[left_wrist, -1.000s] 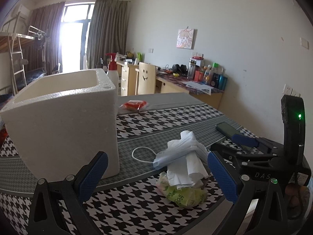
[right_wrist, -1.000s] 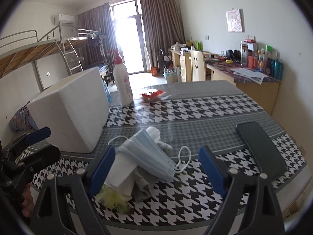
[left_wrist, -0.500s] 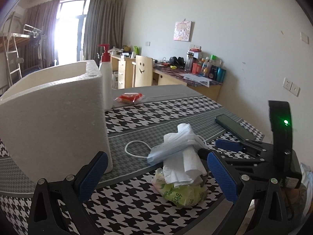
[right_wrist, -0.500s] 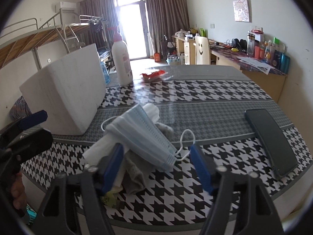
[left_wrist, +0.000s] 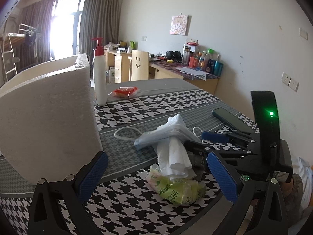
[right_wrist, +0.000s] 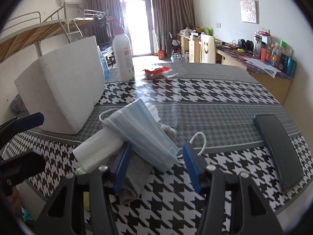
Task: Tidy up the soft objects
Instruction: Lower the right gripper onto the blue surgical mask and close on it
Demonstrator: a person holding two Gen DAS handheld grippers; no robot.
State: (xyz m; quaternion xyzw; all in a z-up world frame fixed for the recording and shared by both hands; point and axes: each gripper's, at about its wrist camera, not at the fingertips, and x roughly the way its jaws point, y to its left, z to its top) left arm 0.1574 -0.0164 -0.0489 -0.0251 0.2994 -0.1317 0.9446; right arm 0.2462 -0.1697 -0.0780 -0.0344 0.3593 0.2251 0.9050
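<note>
Closing in on the pile of soft things, the right tongs (right_wrist: 156,161) have just been narrowing, and their blue pads now stand on either side of the near end of the face mask (right_wrist: 143,135); whether the pads press on it cannot be told. The left tongs (left_wrist: 156,176) are spread wide with nothing between them but air, low over the near edge of the worktop (left_wrist: 137,211). The pile lies just ahead of both: a green tissue pack (left_wrist: 176,190) at the bottom, a grey cloth (right_wrist: 135,180) and a white rolled tissue (right_wrist: 97,148) over it, the mask on top with one ear loop (left_wrist: 126,134) trailing toward the foam box (left_wrist: 47,117). That box stands just left of the pile. A phone (right_wrist: 279,148) lies well to the right. Farther back, a pump bottle (left_wrist: 99,76) stands beside a red snack packet (left_wrist: 124,91).
</note>
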